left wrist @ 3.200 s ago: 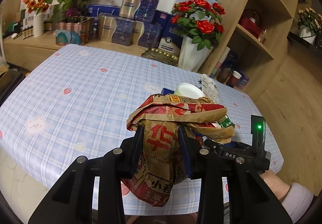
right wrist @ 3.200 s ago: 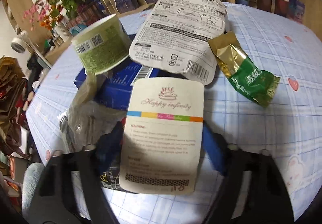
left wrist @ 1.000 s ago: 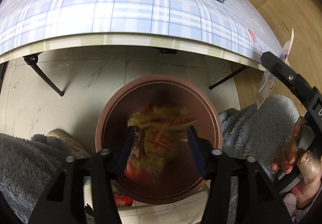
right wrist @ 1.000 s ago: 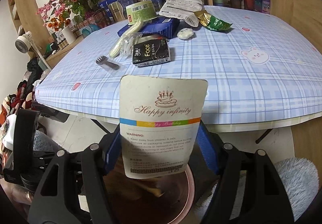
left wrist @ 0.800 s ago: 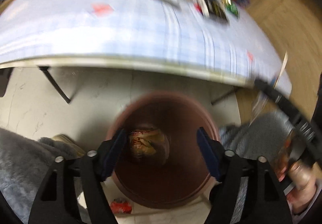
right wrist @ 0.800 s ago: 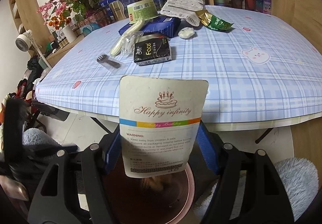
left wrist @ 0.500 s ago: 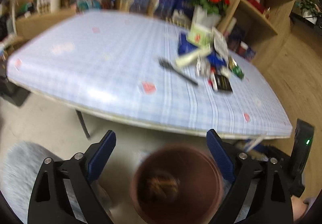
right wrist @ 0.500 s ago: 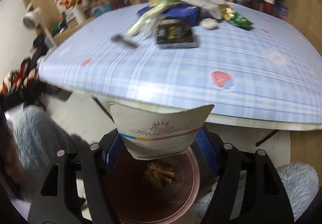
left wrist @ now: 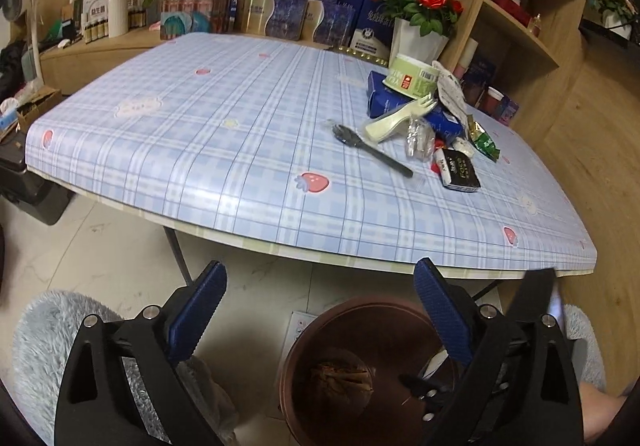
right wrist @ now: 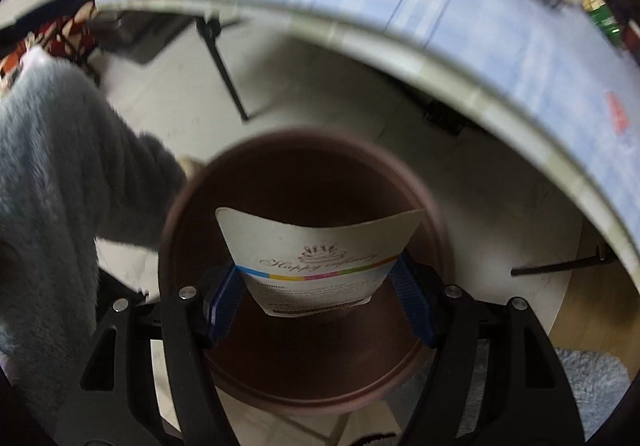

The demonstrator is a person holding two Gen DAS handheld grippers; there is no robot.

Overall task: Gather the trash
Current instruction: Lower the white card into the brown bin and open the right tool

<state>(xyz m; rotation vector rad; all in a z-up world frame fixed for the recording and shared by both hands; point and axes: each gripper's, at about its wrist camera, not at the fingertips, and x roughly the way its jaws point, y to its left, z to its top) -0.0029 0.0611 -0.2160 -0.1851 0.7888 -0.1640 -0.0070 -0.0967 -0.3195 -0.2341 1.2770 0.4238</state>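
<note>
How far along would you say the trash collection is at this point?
Done: a crumpled wrapper lies in the brown bin. In hand: the right gripper grips a printed card over the bin; the left gripper is opening, empty. Left: the black fork, tissue pack and cup on the table.

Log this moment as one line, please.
left gripper: opening, empty | right gripper: shut on card, over bin | bag: in bin | table: trash left
</note>
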